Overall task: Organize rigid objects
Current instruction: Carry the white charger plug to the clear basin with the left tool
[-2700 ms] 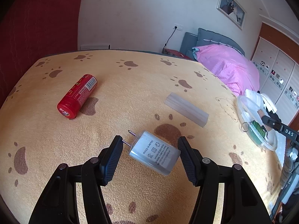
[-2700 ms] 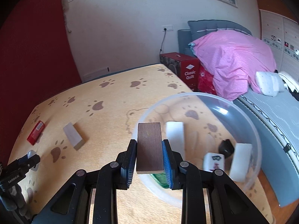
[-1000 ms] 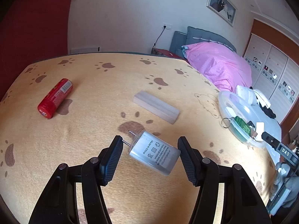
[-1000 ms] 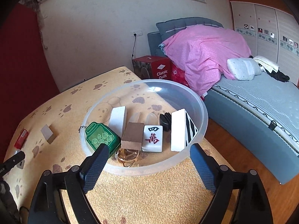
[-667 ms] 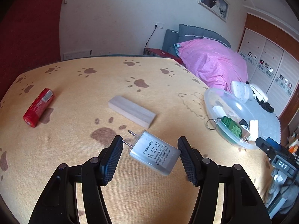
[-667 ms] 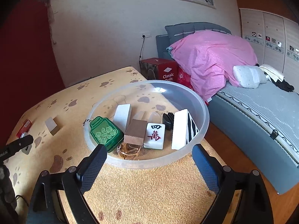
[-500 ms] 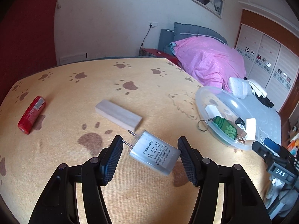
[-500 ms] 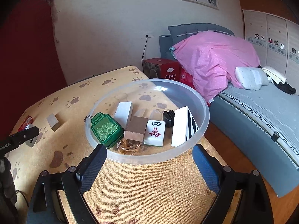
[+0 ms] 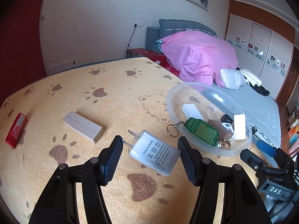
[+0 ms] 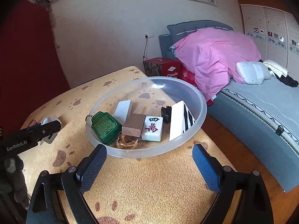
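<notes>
**Left claw carries a power adapter toward the bowl; right claw hangs open beside it**

The left claw (image 9: pixel 150 155) is clenched on a white power adapter (image 9: pixel 154 152), held diagonally between its pads with the two prongs pointing up and to the left, above the paw-print surface (image 9: pixel 112 97). Compared with the frame a second ago, the left view has swung to the right: the clear plastic bowl (image 9: pixel 188 85), then a sliver at the right edge, now fills the right middle of the picture, near the adapter. The pale wooden block (image 9: pixel 83 127) has slid from centre to the left, and the red cylinder (image 9: pixel 15 129) sits at the far left edge. The adapter's pose in the claw is unchanged.

The right claw (image 10: pixel 149 163) is released, its jaws spread wide with nothing between them, just short of the bowl's near rim. Its view has barely changed over the last second.

The right view looks down into the bowl and shows its contents plainly: a green bottle-shaped keychain (image 10: pixel 105 127), a brown block (image 10: pixel 133 125), a mahjong tile (image 10: pixel 153 128), a white block (image 10: pixel 123 109), a black-and-white striped block (image 10: pixel 181 120), a small black object (image 10: pixel 166 113) and a gold-coloured piece (image 10: pixel 127 141). The left view shows these only partly, side-on, but alone shows the keychain's ring (image 9: pixel 172 130) hanging outside the bowl, and the adapter's printed label. In the right view the left claw appears at the left edge, largely hiding the adapter.
</notes>
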Tool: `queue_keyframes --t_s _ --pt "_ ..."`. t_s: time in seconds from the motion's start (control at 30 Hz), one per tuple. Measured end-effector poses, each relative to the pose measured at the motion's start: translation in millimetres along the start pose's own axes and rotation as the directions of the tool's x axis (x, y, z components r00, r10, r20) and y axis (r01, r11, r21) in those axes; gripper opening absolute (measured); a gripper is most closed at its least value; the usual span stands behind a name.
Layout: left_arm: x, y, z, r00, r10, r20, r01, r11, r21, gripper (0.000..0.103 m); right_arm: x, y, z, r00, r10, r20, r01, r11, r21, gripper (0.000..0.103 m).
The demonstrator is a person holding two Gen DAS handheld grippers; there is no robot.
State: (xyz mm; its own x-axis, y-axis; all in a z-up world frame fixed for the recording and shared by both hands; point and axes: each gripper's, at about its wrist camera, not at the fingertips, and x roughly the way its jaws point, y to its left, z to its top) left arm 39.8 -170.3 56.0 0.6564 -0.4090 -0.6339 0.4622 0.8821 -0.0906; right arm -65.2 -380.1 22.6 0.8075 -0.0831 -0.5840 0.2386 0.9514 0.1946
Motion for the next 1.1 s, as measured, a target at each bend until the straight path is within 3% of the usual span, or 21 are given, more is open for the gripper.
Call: queue_keyframes --t_s 0.9,1.1 --pt "38 -72 32 0.989 -0.145 0.018 0.143 0.987 0.072 0.062 6 -14 -1 0.999 0.012 -0.037 -0.009 0.998 0.069 0.096" --pt "47 -76 37 0.984 -0.175 0.042 0.173 0.984 0.052 0.063 7 -14 -1 0.999 0.013 -0.039 -0.011 0.997 0.071 0.096"
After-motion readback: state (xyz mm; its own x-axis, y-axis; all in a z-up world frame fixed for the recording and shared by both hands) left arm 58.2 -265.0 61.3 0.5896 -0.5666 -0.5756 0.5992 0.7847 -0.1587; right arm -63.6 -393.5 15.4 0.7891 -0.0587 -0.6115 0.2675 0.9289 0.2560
